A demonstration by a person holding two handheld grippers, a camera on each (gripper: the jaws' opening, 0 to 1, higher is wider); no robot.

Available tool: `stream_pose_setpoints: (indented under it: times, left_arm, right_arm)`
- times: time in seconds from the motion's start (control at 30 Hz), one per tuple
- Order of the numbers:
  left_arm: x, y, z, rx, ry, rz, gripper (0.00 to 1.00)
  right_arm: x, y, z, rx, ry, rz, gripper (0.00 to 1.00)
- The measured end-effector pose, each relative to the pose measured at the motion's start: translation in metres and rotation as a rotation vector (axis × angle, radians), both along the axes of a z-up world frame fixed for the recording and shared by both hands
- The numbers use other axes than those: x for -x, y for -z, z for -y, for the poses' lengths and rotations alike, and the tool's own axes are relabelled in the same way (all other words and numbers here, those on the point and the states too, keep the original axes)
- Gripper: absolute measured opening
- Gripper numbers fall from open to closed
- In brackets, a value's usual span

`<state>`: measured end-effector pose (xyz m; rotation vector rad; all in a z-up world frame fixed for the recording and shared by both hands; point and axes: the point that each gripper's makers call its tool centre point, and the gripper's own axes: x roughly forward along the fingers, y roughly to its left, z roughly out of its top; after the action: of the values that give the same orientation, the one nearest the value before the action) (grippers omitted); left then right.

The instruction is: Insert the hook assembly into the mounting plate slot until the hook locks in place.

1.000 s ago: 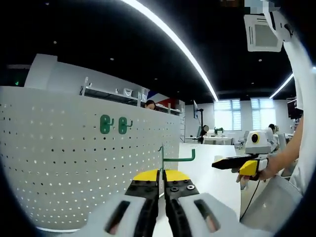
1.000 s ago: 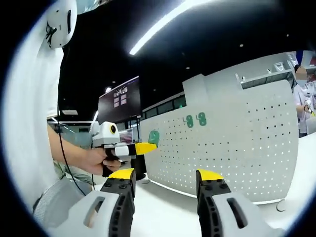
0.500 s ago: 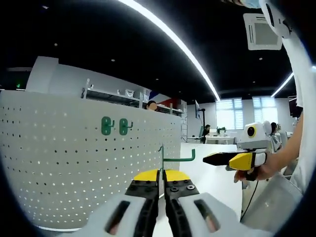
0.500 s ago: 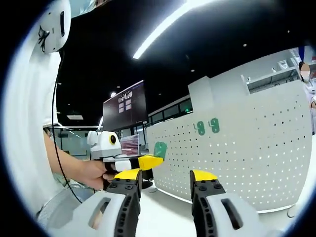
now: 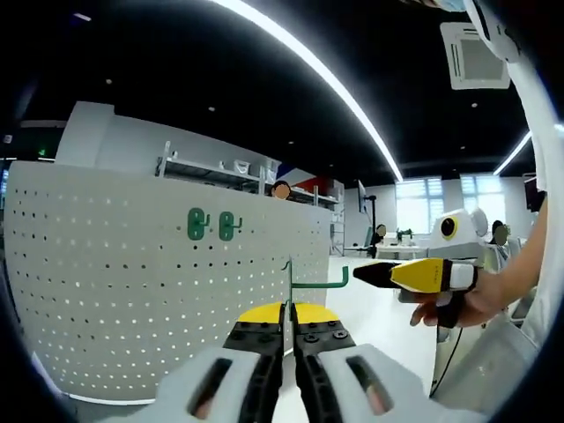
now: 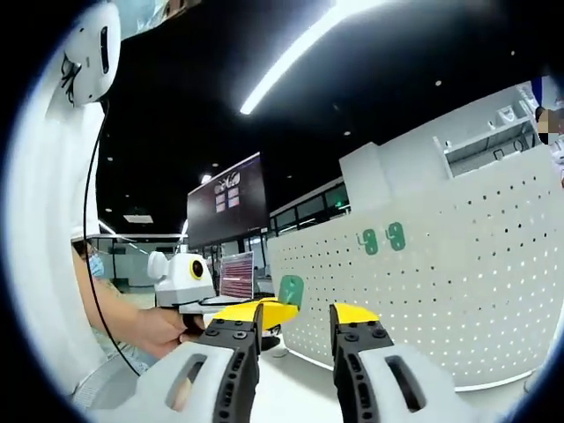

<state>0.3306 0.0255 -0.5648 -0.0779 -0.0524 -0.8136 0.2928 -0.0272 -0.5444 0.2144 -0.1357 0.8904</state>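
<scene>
Clamping the green hook (image 5: 310, 284) — left gripper (image 5: 288, 319); right gripper (image 6: 295, 315) agape, empty.

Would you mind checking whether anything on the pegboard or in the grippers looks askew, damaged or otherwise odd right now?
Nothing stands out. The white perforated panel looks intact, and the two green hooks already on it hang side by side and level. The left gripper is shut on the green hook, held upright with its arm pointing sideways. The right gripper is open and holds nothing.

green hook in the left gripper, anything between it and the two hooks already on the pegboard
Nothing: in the left gripper view, bare perforated pegboard separates the held green hook from the two mounted hooks.
</scene>
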Motion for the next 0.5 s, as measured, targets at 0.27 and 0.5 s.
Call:
stream_pose_setpoints:
  times: [0.27,0.5]
  left_arm:
    - [0.003,-0.002,0.003,-0.002,-0.016,0.006,0.02]
    - [0.008,-0.003,0.010,0.000,-0.030,0.006,0.02]
  right_arm:
    - [-0.004,-0.007,-0.012,-0.013,-0.027,0.003,0.24]
    - [-0.008,-0.011,-0.021,-0.003,-0.043,0.014,0.21]
